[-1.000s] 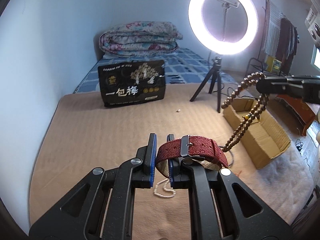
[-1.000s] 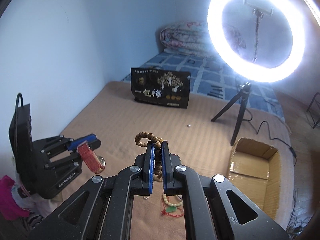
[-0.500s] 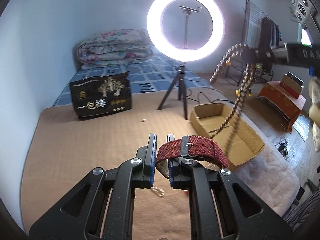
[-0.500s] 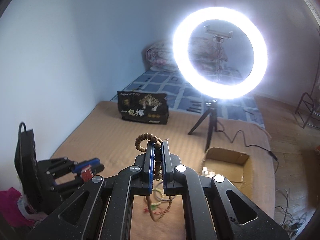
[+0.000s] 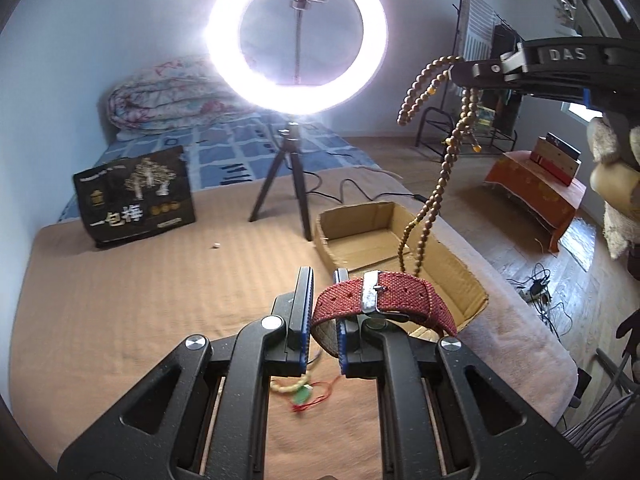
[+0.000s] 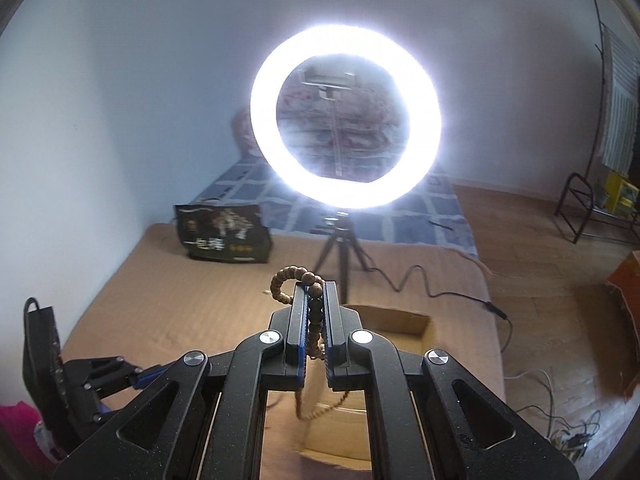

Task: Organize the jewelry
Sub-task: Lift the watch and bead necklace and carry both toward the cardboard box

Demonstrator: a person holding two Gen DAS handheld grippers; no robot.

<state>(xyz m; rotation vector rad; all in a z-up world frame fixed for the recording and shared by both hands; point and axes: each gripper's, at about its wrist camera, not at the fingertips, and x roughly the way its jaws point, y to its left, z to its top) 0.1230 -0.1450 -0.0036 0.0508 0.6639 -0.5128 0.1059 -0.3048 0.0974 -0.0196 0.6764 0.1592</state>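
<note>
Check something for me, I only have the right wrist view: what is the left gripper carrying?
Observer: The left gripper is shut on a red fabric watch strap.
Operator: Where does my bead string end up?
Observer: The bead string dangles from the right gripper, and its low end hangs over the open cardboard box.
Operator: Any jewelry on the mat?
Observer: A beaded bracelet with a green pendant and red cord lies on the mat under the left gripper.

Ring light (image 5: 298, 36), black bag (image 5: 134, 196)
</note>
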